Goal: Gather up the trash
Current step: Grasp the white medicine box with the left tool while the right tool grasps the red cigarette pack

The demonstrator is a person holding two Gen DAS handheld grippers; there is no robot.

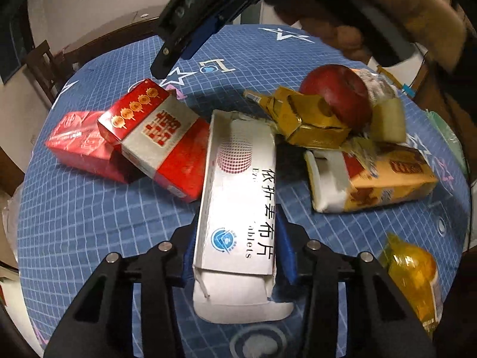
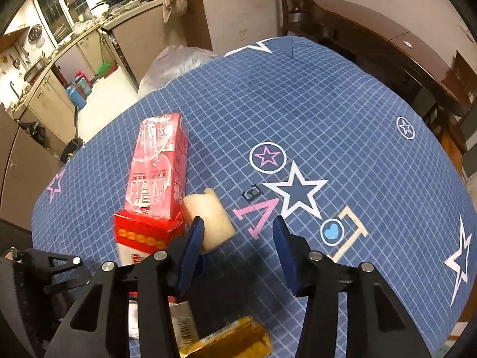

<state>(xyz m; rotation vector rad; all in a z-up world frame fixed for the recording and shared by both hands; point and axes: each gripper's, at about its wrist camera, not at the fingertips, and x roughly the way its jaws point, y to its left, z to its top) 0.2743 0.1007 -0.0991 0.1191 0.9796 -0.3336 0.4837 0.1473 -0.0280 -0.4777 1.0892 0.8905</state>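
1. Trash lies in a loose heap on the table [image 1: 89, 223], which wears a blue checked cloth with stars and letters; the piece in hand is the white tablet box [image 1: 238, 203], open at its near end
2. Left gripper [image 1: 235, 256]: the box sits between its fingers [image 1: 287, 247], long axis running straight away from them along the pointing line, near end reaching back past the fingertips. The blue pads stand close against both long sides; I judge them closed on it, or a hair short
3. Right gripper [image 2: 238, 238]: its fingers [image 2: 193, 244] are parted with only cloth between them. A pale cream block [image 2: 208, 217] lies just outside the left finger, touching or nearly so; I cannot tell which
4. Beyond the left fingers and to their left lie a red carton [image 1: 77, 146] and a red and white pack [image 1: 155, 137]; to their right a gold pack [image 1: 310, 119], a red apple [image 1: 337, 95] and an orange pack [image 1: 387, 179]
5. Left is clearly the nearer hand for the box; lifting should need little more than a firm squeeze, though the open flap may sag
6. Room: kitchen counter [image 2: 59, 53], dark wooden furniture behind, and a white plastic bag [image 2: 173, 62] past the table's far edge, perhaps the bin bag
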